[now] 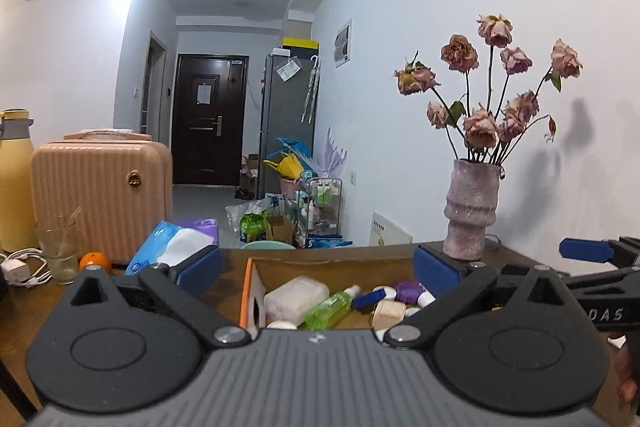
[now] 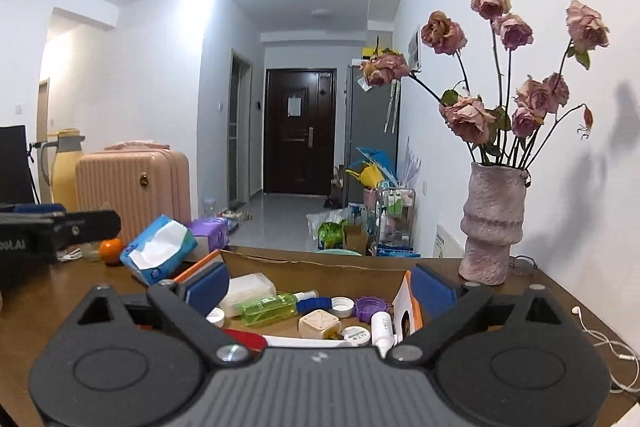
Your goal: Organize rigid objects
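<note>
Left wrist view: the left gripper (image 1: 318, 269) stands wide open and empty above one cardboard box (image 1: 328, 262). The box holds one green bottle (image 1: 330, 308), a white tub (image 1: 296, 299) and several small caps. One vase (image 1: 472, 211) stands behind it on the wooden table (image 1: 24, 311).

Right wrist view: the right gripper (image 2: 320, 287) is likewise open and empty over the box. One tissue pack (image 2: 158, 249), one orange (image 2: 111, 251) and one pink suitcase (image 2: 134, 187) stand to the left; a hallway lies beyond.

Surface: brown wooden table (image 2: 60, 291) | centre: open cardboard box (image 2: 320, 269) | 2 o'clock: vase (image 2: 492, 223), earphone cable (image 2: 600, 337) | 10 o'clock: tissue pack (image 2: 158, 249), orange (image 2: 111, 250), pink suitcase (image 2: 132, 191)
</note>
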A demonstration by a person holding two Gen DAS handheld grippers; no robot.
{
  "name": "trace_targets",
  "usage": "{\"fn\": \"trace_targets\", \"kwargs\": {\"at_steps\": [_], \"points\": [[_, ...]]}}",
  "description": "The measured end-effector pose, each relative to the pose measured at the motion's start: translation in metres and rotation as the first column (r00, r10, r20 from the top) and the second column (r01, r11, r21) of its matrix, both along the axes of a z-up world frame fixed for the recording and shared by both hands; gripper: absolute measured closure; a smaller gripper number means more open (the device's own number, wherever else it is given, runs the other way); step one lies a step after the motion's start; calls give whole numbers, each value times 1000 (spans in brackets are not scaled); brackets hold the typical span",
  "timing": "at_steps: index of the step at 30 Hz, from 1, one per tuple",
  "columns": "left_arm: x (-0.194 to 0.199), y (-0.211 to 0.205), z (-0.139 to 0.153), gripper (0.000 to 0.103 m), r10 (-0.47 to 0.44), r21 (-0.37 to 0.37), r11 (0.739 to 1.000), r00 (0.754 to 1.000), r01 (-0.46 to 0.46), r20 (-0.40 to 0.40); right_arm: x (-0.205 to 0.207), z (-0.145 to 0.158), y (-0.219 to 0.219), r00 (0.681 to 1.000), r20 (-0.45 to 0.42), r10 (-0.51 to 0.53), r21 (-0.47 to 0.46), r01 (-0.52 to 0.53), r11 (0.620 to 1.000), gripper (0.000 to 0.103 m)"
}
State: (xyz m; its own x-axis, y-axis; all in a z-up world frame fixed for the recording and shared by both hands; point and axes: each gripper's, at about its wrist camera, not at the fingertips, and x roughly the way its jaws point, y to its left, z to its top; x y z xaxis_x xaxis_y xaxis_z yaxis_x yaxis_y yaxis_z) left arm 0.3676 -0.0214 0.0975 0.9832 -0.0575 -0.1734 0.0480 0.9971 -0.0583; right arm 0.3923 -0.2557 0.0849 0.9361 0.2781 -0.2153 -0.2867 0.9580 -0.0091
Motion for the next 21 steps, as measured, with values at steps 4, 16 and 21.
{"fn": "trace_targets", "kwargs": {"at_steps": [4, 16, 21], "points": [[-10, 3, -5, 0, -1, -7, 1000, 1000, 1, -10, -10, -1, 1, 1000, 4, -20, -8, 20, 1000, 5], [-38, 11, -11, 0, -17, -18, 1000, 1000, 17, 4, -35, -10, 5, 1000, -16, -24, -4, 24, 1000, 5], [-59, 14, -19, 0, -21, -18, 1000, 1000, 21, 13, -57, -19, 5, 999, -23, -44, -6, 44, 999, 5]]}}
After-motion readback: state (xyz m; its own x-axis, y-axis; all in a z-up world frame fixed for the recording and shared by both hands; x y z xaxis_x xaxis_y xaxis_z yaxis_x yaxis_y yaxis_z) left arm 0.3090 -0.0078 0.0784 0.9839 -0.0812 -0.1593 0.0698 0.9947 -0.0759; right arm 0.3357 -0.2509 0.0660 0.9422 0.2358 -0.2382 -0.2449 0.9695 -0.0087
